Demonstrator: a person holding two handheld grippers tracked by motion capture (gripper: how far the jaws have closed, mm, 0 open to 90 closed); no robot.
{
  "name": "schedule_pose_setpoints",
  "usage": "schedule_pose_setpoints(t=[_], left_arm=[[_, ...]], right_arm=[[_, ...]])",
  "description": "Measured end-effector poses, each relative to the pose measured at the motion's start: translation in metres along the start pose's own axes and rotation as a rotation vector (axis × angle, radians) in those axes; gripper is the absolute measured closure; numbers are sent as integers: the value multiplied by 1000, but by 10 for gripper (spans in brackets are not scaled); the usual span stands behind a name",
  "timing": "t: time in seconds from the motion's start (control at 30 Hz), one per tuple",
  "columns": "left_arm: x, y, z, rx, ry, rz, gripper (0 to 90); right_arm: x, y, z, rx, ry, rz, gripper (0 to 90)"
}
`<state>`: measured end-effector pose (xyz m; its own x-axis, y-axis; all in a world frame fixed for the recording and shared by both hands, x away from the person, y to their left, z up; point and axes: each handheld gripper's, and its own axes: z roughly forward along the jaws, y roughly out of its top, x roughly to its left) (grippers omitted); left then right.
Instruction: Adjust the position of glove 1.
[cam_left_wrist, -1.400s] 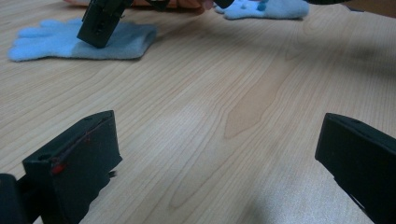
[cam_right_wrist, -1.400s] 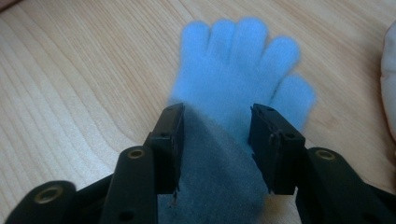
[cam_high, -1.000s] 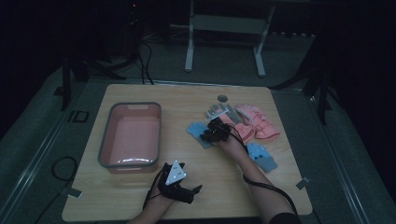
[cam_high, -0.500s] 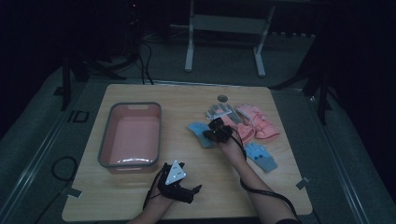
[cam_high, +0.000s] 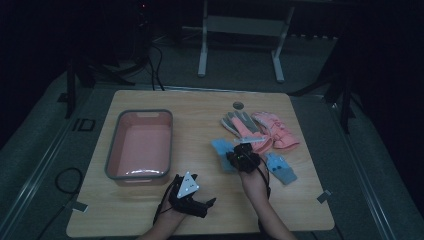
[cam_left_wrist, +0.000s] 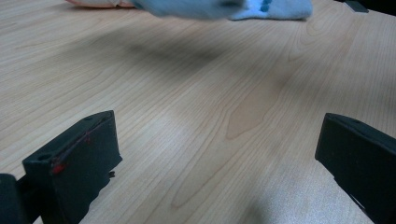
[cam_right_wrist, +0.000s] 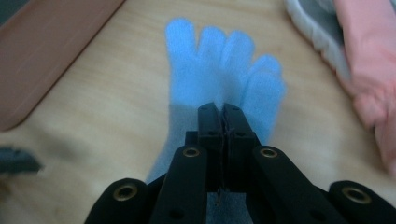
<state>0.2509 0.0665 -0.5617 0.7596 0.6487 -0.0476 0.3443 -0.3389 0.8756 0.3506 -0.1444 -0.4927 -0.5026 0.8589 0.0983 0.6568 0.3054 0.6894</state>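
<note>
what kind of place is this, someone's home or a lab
Most likely a lab or recording studio, not a home. A lone wooden table stands on grey floor mats in a dark room, with cables and a metal stand behind it, and gloves and a pink bin laid out as props.

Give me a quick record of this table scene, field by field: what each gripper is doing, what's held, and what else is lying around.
right gripper: jaws shut, pinching the blue glove, which hangs from them above the table
left gripper: jaws wide apart, nothing between them, near the table's front edge
second blue glove: flat on the table, right of the right gripper
pink gloves: lying at the right, behind the blue ones
grey glove: beside the pink gloves
pink tub: at the left, nothing in it
</note>
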Motion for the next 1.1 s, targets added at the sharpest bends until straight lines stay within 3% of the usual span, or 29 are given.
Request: schedule_pose_setpoints(t=[0.2,0.33,0.43,0.63,0.7,0.87,1.1], left_arm=[[0,0,0,2,0,4,0],[0,0,0,0,0,4,0],[0,0,0,1,-1,5,0],[-1,0,0,2,-1,6,0],[-1,0,0,3,-1,6,0],[0,0,0,2,-4,6,0],[0,0,0,6,-3,7,0]], right_arm=[[10,-25,-8,3,-26,48,878],[17,-38,-7,17,-54,47,877],[18,-48,-2,35,-55,66,877],[23,-60,17,73,-60,53,841],[23,-61,18,63,-59,54,823],[24,-58,17,51,-36,27,672],[15,-52,1,-2,-9,-121,599]])
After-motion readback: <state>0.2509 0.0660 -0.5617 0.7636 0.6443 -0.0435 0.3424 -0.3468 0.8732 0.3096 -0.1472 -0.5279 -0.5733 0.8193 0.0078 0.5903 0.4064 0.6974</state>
